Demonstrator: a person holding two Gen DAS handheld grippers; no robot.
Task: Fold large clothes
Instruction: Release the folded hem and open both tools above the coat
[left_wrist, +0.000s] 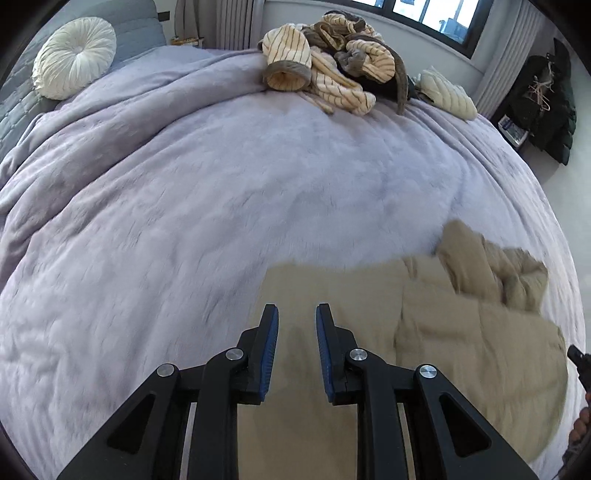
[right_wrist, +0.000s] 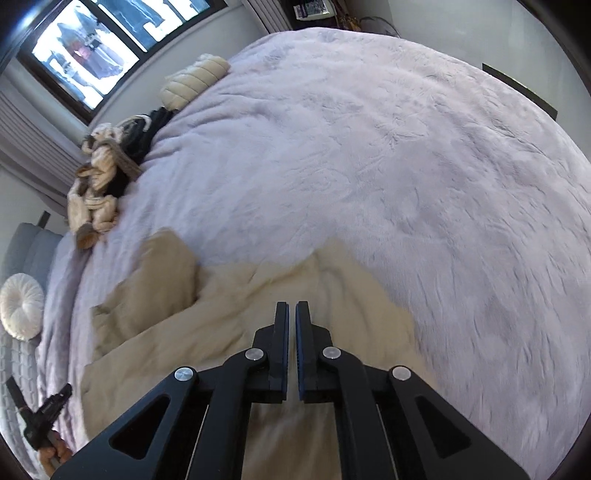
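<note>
A tan garment (left_wrist: 443, 332) lies partly folded on the lilac bed cover (left_wrist: 221, 184), bunched at its far right corner. My left gripper (left_wrist: 297, 314) is open and empty, just above the garment's left part. In the right wrist view the same tan garment (right_wrist: 229, 314) lies below my right gripper (right_wrist: 291, 310), whose jaws stand almost closed with a thin gap and no cloth visible between them. The left gripper also shows in the right wrist view (right_wrist: 44, 417) at the lower left.
A pile of striped cream and brown clothes (left_wrist: 325, 62) lies at the bed's far edge, with a cream cushion (left_wrist: 447, 94) beside it. A round white pillow (left_wrist: 74, 55) rests by the grey headboard. A window and dark hanging coats (left_wrist: 554, 110) stand beyond the bed.
</note>
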